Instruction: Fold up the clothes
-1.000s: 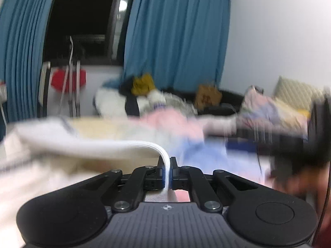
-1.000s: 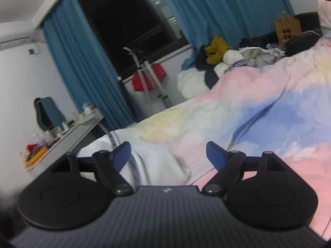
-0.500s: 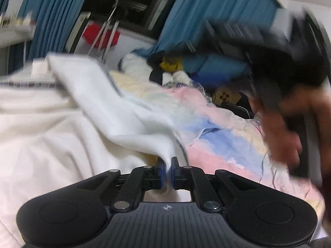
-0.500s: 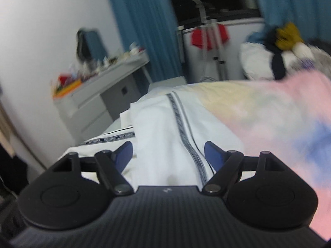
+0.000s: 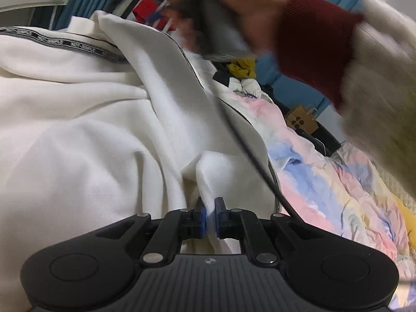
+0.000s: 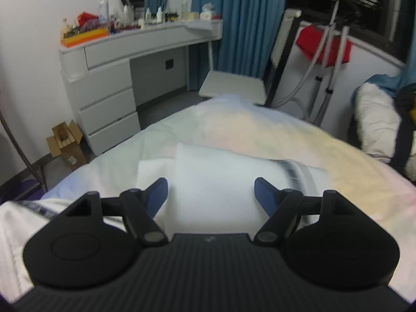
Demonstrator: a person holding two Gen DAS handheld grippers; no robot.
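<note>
A white garment (image 5: 85, 135) with a grey lettered stripe lies rumpled across the bed, on a pastel pink, blue and yellow duvet (image 5: 319, 182). Your left gripper (image 5: 210, 214) is clamped on a fold of its white fabric, the blue pads pinching the cloth between them. Your right gripper (image 6: 210, 195) hangs above another white part of the garment, its jaws wide apart and just now narrowing, nothing between them. Your right hand (image 5: 228, 18), in a red cuff and cream sleeve, crosses blurred above. A grey desk (image 6: 124, 59) stands beyond the bed.
</note>
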